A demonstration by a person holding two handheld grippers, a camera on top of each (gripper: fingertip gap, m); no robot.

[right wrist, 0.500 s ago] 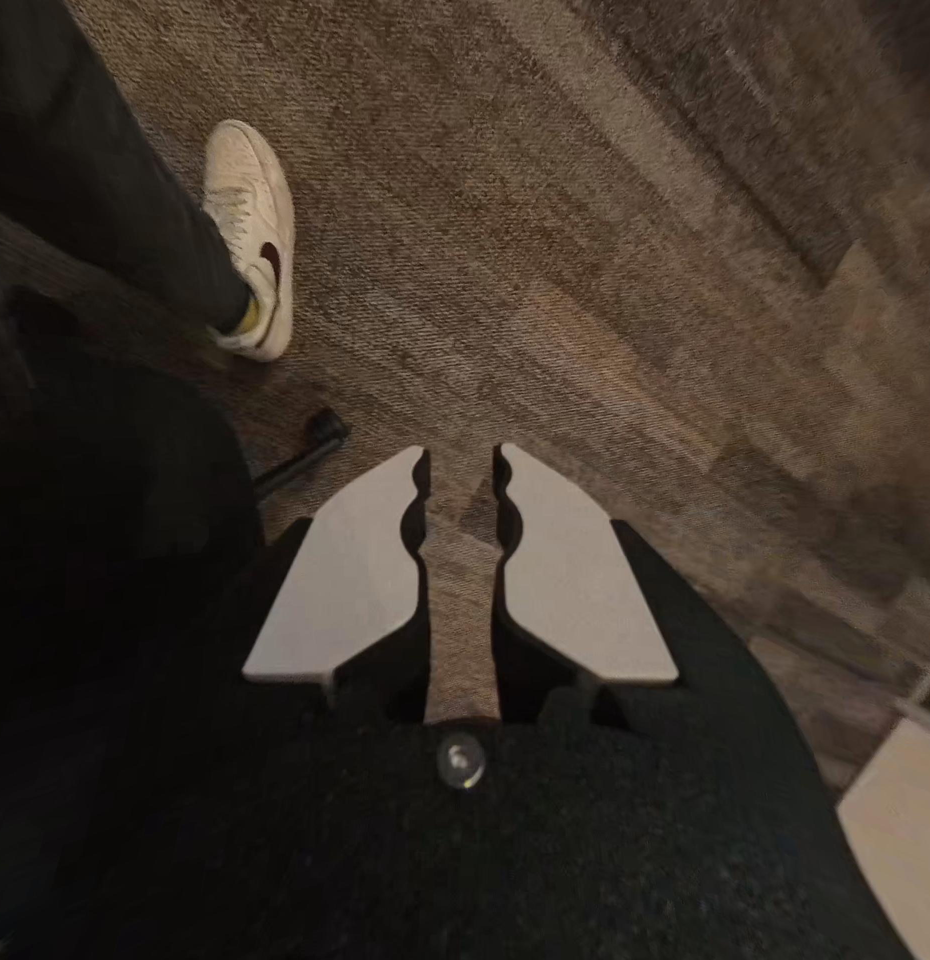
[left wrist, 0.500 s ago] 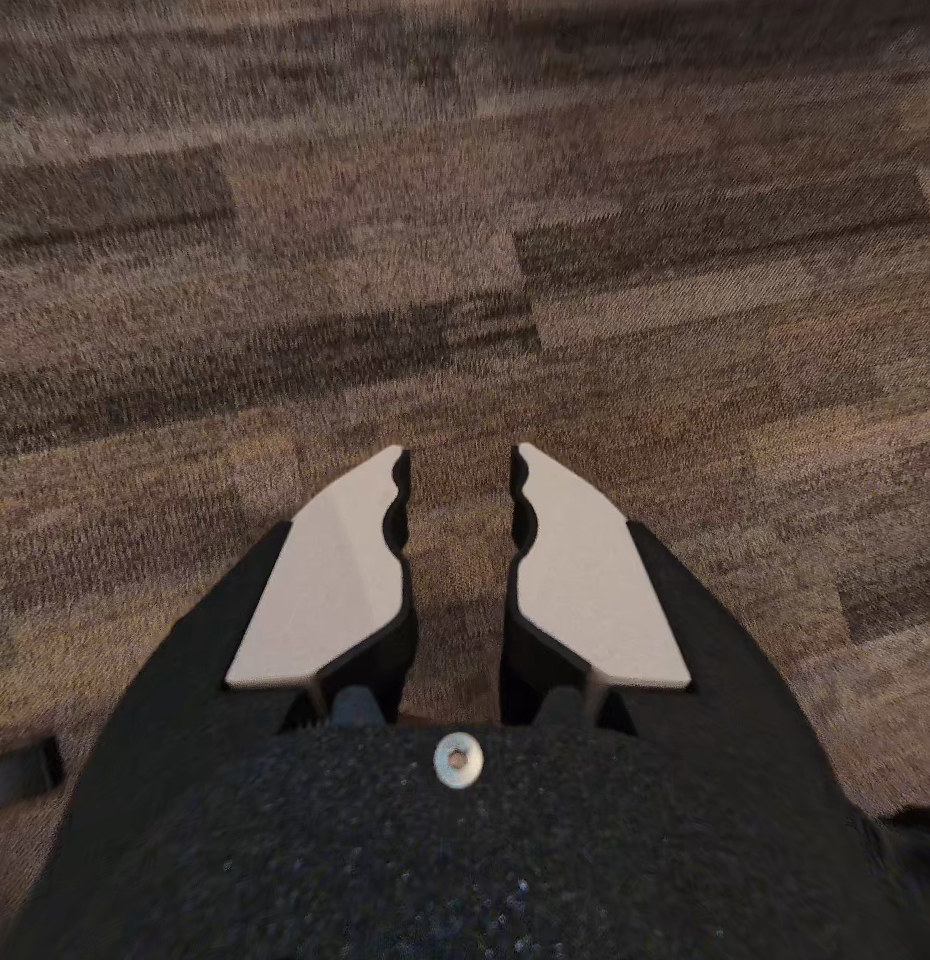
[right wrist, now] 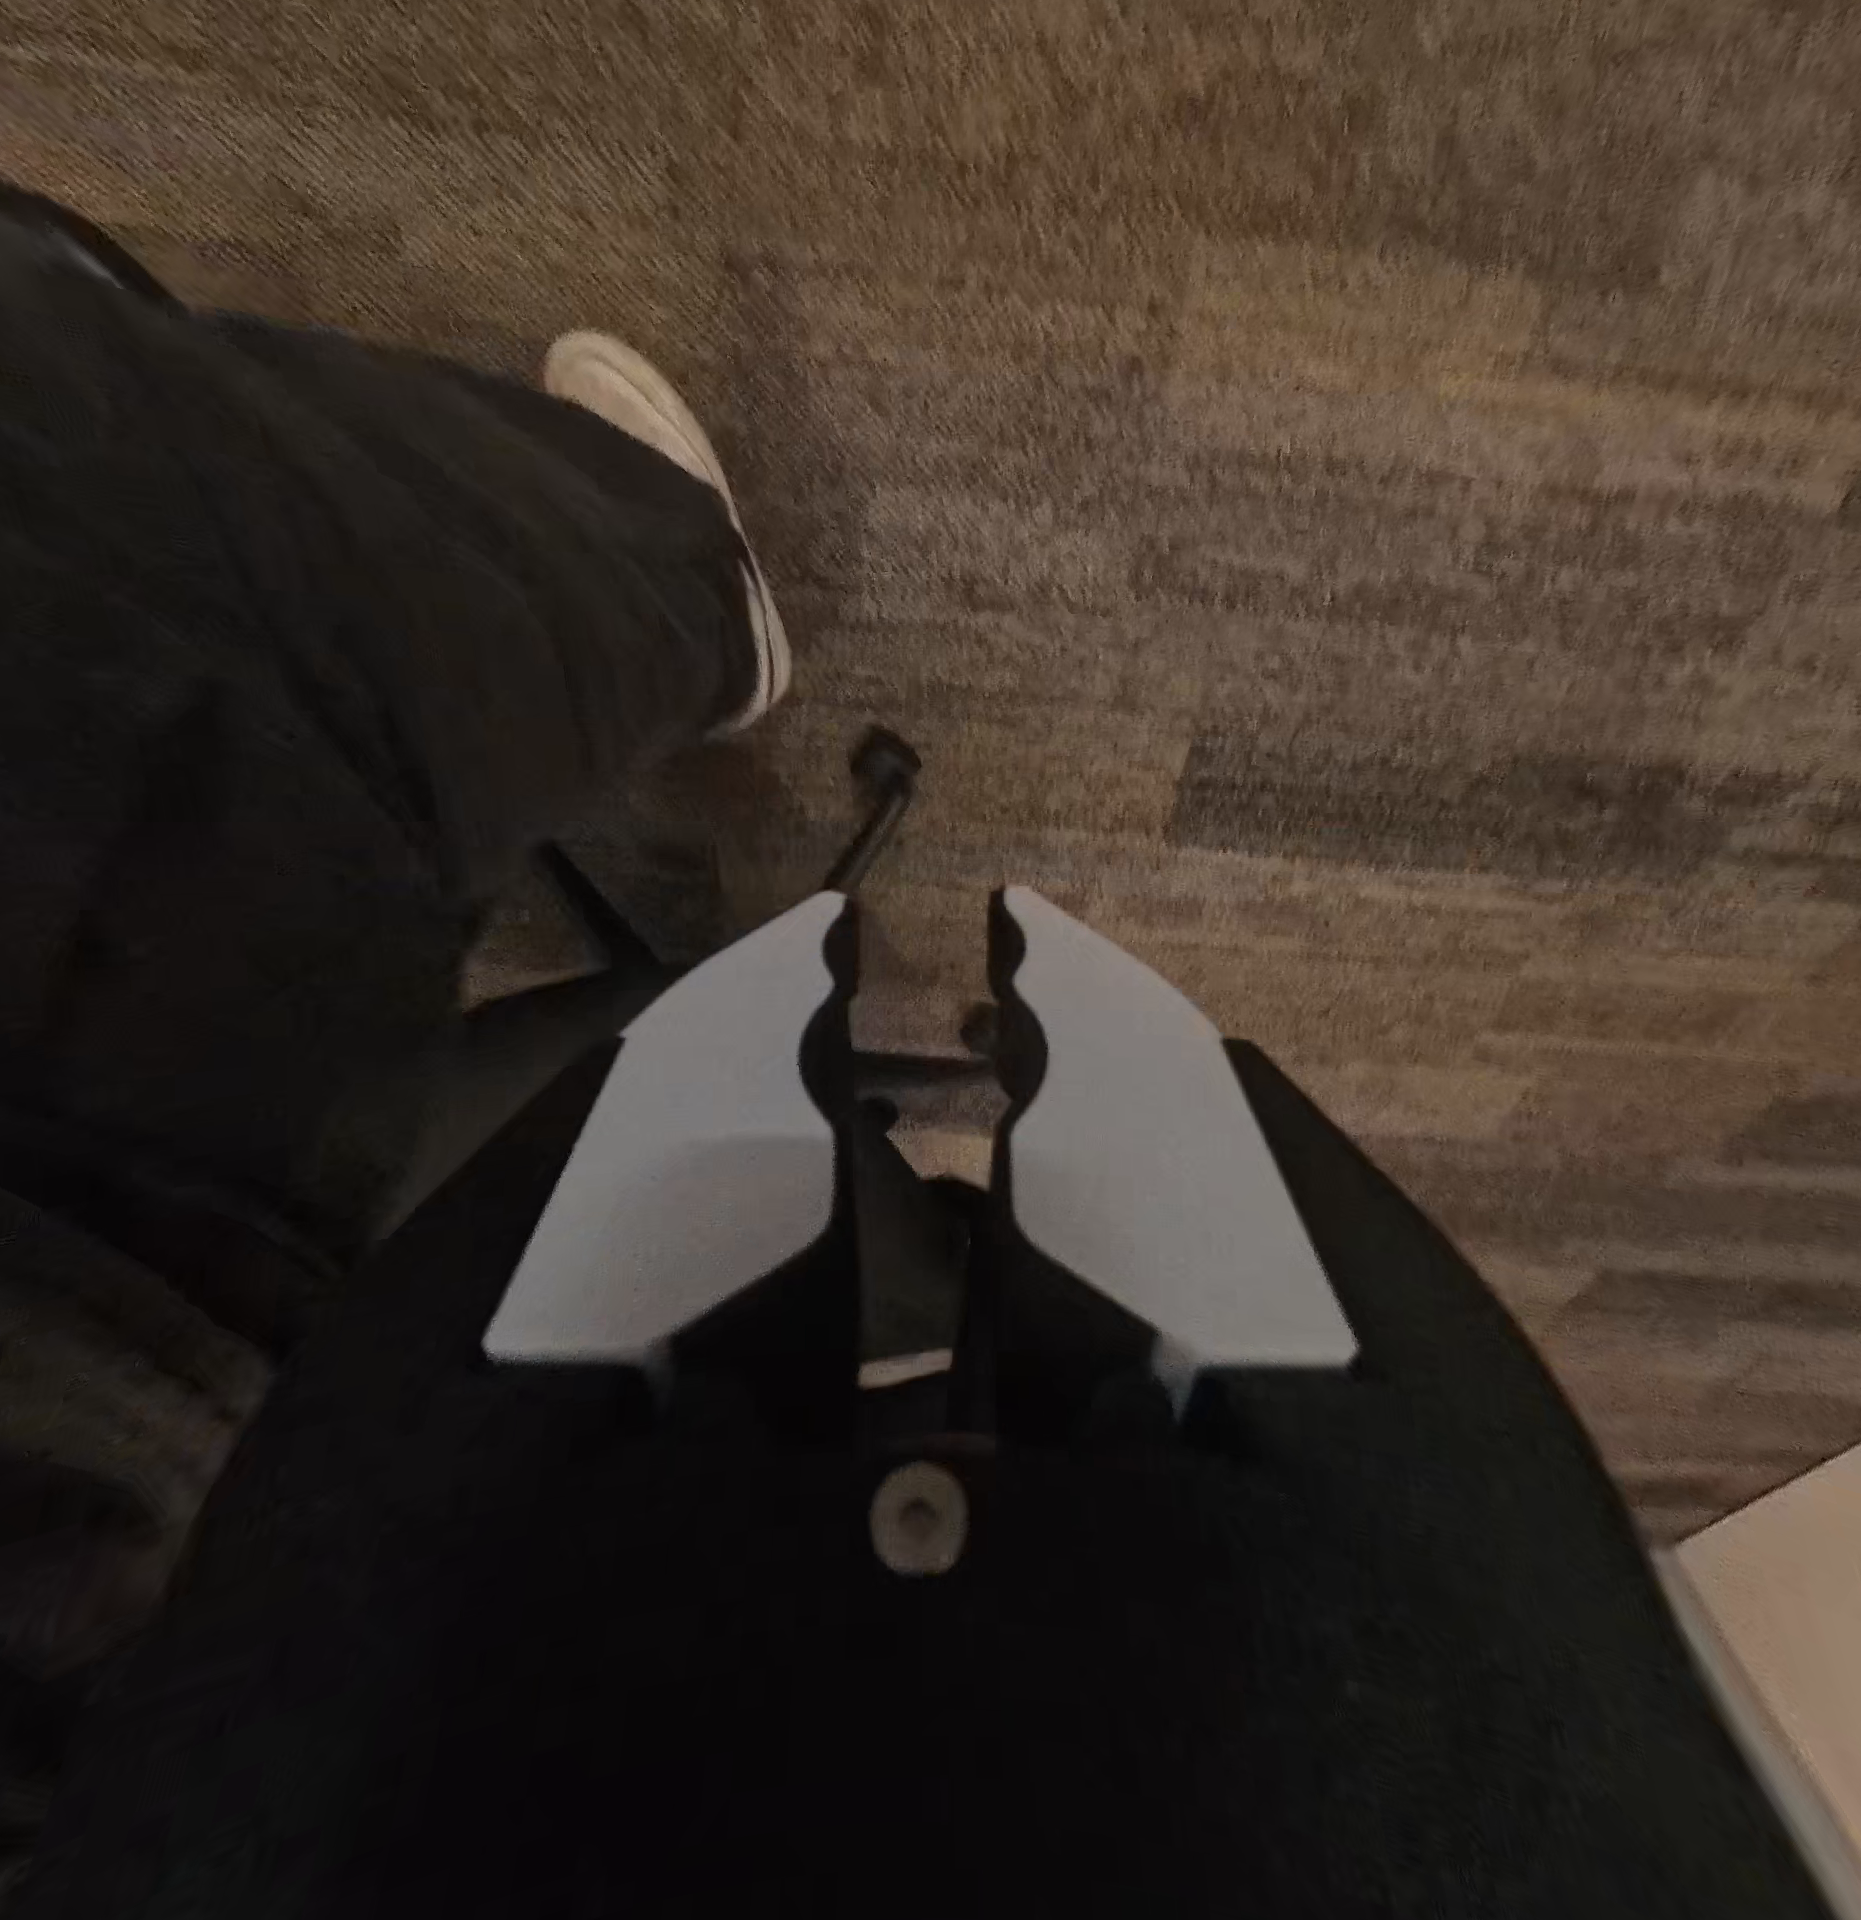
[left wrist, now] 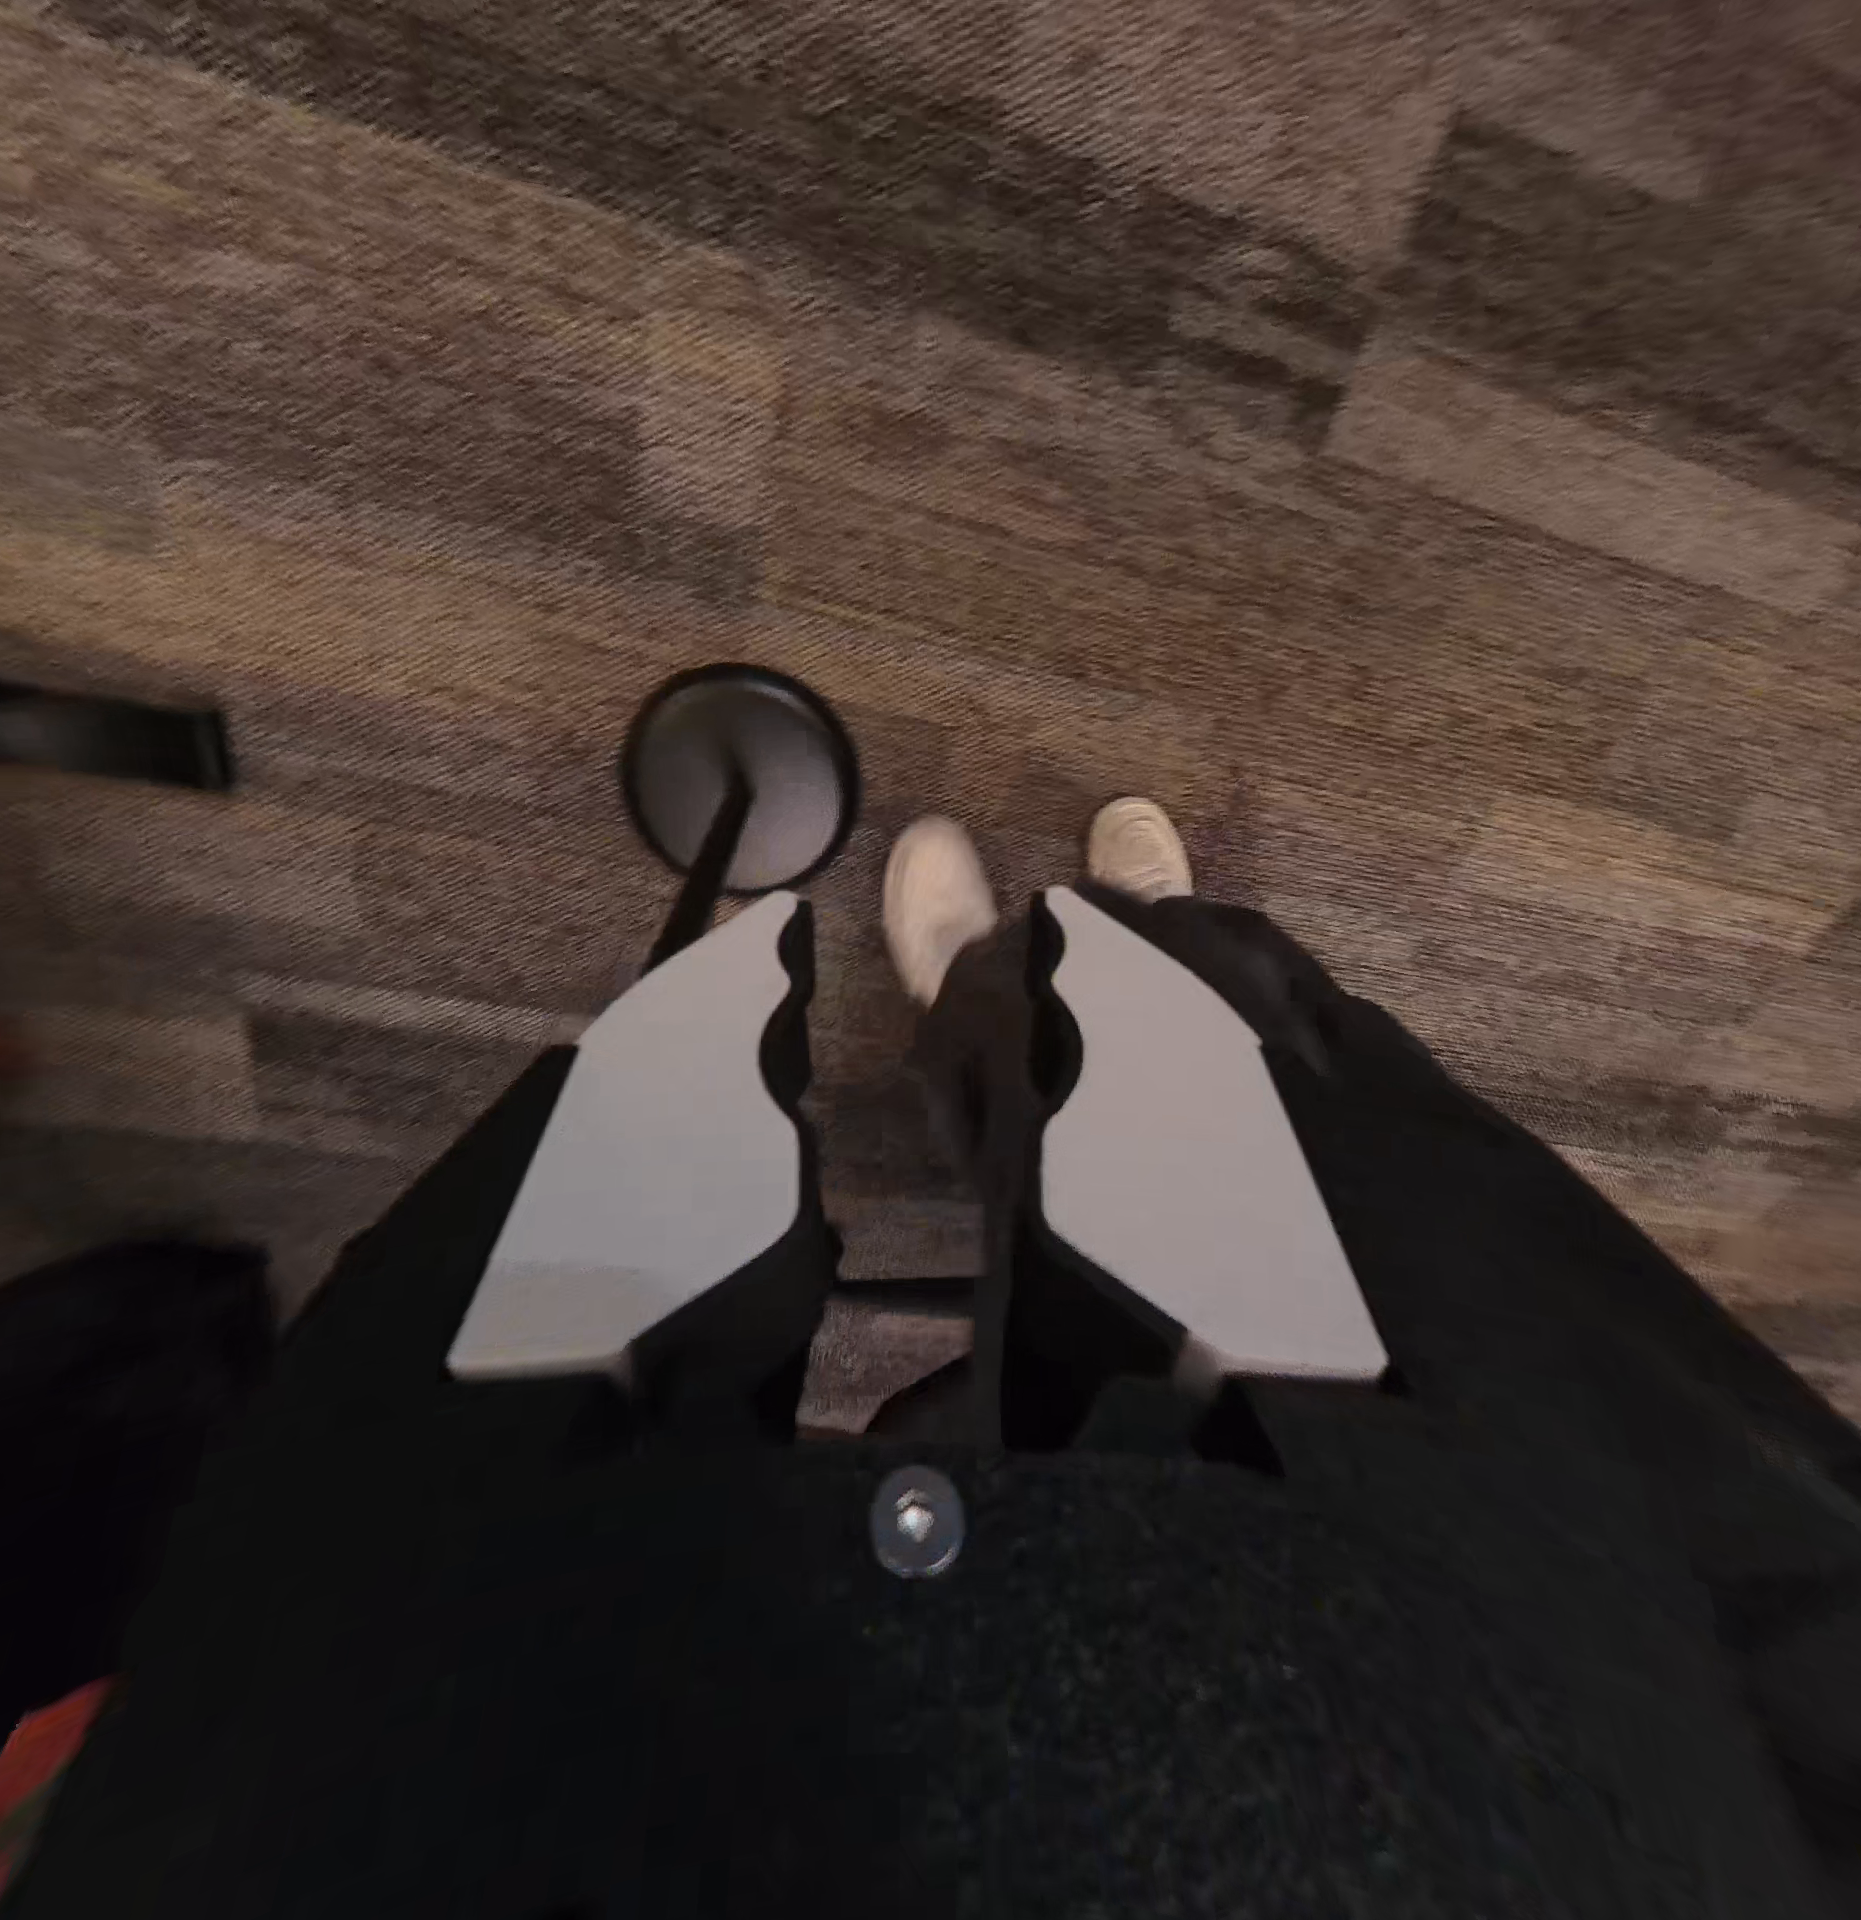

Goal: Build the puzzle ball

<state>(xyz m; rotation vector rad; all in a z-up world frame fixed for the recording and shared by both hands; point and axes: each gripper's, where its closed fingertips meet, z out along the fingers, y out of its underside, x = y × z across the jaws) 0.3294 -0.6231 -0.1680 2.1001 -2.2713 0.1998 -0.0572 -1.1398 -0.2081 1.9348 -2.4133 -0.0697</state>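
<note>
Brown patterned carpet (left wrist: 1113, 436) filled almost everything I could see, in bands of lighter and darker weave, and both views were smeared with motion blur. No puzzle ball or piece of it showed in either view, so I could not tell where it was.

In the right wrist view, a dark trouser leg (right wrist: 282, 644) covered the left side, ending at a pale shoe (right wrist: 687, 488) flat on the carpet. A pale flat surface (right wrist: 1799, 1621) cut across the lower right corner. Just beyond my fingertips a thin black rod with a knobbed end (right wrist: 876, 790) lay on the floor near the shoe; what it belonged to I could not make out.

In the left wrist view, a round dark base (left wrist: 791, 769) sat on the carpet with a black pole (left wrist: 702, 883) rising from it toward my left finger. Just right of it stood two pale shoes (left wrist: 936, 894), with dark trousers (left wrist: 1248, 977) above them partly hidden behind my right finger. A black bar (left wrist: 105, 743) lay at the left edge.

My left gripper (left wrist: 918, 914) pointed down at the floor, its white fingers apart and holding nothing. My right gripper (right wrist: 923, 899) did the same, its fingers parted by a narrower gap, also empty.
</note>
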